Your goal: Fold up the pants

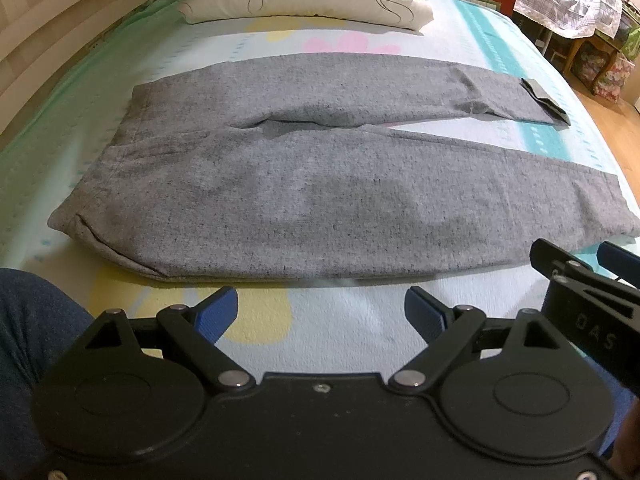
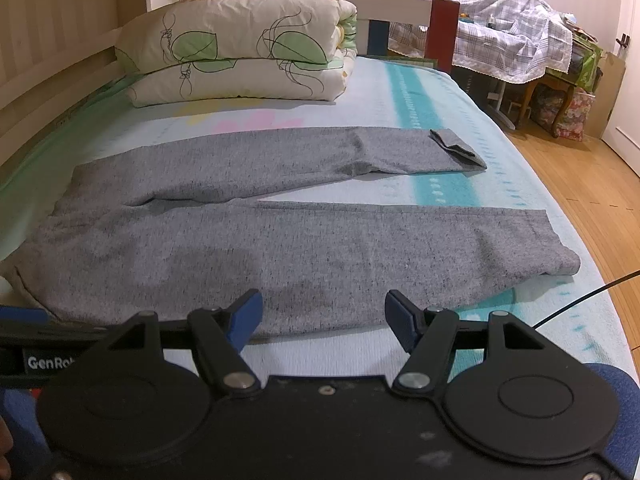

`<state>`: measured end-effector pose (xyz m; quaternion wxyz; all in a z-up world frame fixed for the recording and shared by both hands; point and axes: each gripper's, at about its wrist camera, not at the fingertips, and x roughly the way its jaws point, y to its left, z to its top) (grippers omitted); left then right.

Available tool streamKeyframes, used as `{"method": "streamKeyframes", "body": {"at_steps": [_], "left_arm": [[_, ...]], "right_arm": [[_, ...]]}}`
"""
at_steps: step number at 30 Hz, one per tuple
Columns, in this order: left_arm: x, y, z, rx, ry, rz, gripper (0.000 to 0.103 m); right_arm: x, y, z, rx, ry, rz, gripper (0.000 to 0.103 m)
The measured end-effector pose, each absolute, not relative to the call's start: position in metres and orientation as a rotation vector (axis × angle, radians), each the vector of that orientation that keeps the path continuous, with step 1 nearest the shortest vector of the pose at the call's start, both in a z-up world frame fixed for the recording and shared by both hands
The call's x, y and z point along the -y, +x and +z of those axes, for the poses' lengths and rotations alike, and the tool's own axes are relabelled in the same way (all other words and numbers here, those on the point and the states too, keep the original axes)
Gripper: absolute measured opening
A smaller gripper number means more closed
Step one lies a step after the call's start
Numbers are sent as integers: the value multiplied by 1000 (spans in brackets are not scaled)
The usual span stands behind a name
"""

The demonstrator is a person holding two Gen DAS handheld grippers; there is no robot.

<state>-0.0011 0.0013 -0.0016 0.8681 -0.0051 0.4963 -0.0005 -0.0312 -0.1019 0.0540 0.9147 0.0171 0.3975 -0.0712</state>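
Grey pants (image 1: pixel 304 200) spread flat on the bed (image 1: pixel 480 32), waistband left, legs right, far cuff flipped back. Left hand-held gripper (image 1: pixel 320 316) spread wide, just short of the pants' near edge. Right hand-held gripper (image 2: pixel 322 316) also spread, over that near edge, gripping nothing. Folded quilt (image 2: pixel 240 52) beyond the pants.

Both views are evenly lit by soft, warm indoor light, probably from overhead. Soft dark shadows fall on the grey pants (image 1: pixel 304 200) just ahead of each gripper. Strong fisheye bending curves the bed (image 2: pixel 432 92) edges, and the picture corners go black. Focus is fairly sharp mid-frame; far room clutter is softer. No strong glare shows.
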Motion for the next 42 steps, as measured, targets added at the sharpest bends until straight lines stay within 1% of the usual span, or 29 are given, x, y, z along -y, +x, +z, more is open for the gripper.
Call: {"method": "streamKeyframes", "body": {"at_steps": [25,27,32,37,42], "left_arm": [[-4,1,-5,-1058,-24,-26,91],[-8,5,-3,-1065,-26,-53,88],[-33,27,16,-1039,-9,-56,86],[-65,58,46,-956,102,7,87],[-98,104,61,-958,133,60,87]], "right_arm": [[101,-30,53,-825,36,-142,68],[102,-27,53,-829,36,-141,68],[116,-10,57,-846,38,-160,68],[142,20,62,-851,23,-198,68],[177,60,65,-844,32,-254,68]]}}
